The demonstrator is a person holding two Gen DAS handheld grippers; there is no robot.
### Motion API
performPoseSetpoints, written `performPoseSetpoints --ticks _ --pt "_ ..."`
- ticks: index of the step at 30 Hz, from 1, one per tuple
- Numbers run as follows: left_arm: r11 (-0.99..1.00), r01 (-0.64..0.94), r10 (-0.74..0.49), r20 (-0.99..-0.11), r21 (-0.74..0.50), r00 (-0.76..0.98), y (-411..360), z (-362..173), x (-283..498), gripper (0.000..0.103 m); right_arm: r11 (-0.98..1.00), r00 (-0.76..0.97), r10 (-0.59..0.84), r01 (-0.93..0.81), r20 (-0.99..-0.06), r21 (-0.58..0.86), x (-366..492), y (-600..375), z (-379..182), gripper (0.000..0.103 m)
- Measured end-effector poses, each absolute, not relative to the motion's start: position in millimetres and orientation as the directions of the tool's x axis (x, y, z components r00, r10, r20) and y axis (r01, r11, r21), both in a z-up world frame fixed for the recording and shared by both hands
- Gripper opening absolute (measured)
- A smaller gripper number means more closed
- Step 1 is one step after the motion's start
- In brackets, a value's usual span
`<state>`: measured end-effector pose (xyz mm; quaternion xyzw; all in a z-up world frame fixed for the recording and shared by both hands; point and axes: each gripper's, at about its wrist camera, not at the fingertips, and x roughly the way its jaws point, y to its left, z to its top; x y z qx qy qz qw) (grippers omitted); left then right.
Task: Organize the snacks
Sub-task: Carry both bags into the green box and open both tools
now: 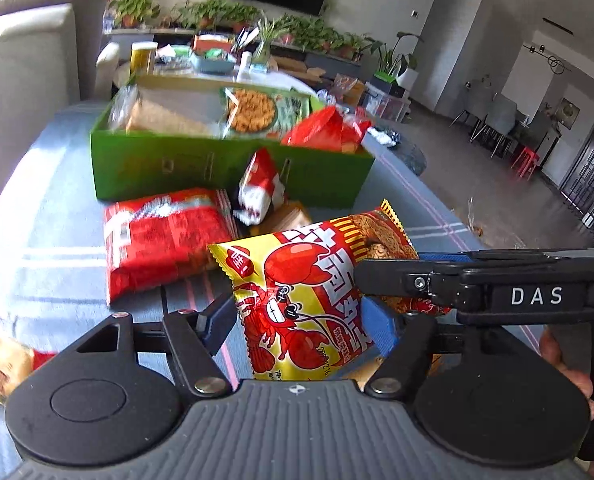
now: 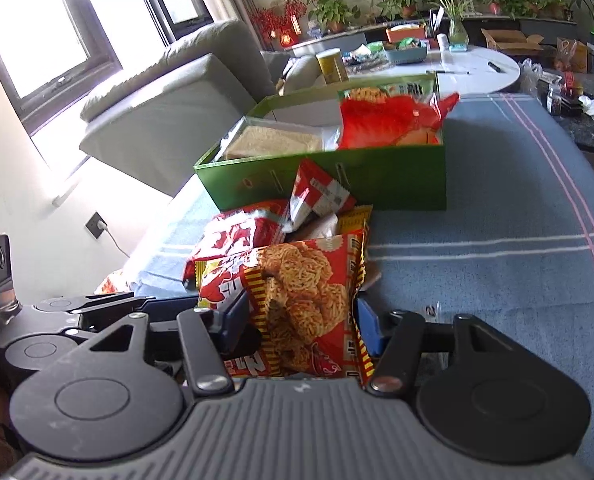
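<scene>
A yellow and red lobster snack packet [image 1: 301, 300] is held between both grippers above the blue cloth. My left gripper [image 1: 301, 320] is shut on its lower end. My right gripper [image 2: 303, 320] is shut on the same packet [image 2: 305, 300], on the end printed with noodle clusters; its fingers [image 1: 401, 276] reach in from the right in the left wrist view. A green box [image 1: 225, 168] behind holds several snack bags; it also shows in the right wrist view [image 2: 397, 180]. A large red bag [image 1: 165, 240] and a small red and white packet [image 1: 259, 186] lie in front of the box.
A blue striped cloth [image 2: 497, 240] covers the table. A grey sofa [image 2: 169, 104] stands at the left. A white round table [image 2: 477, 72] with clutter and plants stands behind the box. Another snack packet [image 1: 1, 364] lies at the near left.
</scene>
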<state>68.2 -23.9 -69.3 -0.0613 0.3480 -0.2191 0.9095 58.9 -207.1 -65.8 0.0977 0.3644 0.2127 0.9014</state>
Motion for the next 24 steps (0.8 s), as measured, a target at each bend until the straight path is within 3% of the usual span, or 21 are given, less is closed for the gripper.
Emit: performPoseSetpoints --ticks 12,24 --pt "0.919 0.363 -0.390 -0.517 -0.158 0.762 -31.2 -30.1 94.8 0.066 0.885 0.727 0.452 -0.292 -0.517 0.363 81.3 -207.0 -33.7 0.078" --pt "0.923 0.363 -0.380 -0.455 -0.128 0.805 -39.0 0.9 139.1 0.066 0.881 0.782 0.445 -0.293 -0.437 0.372 117.9 -213.2 -7.1 0.078"
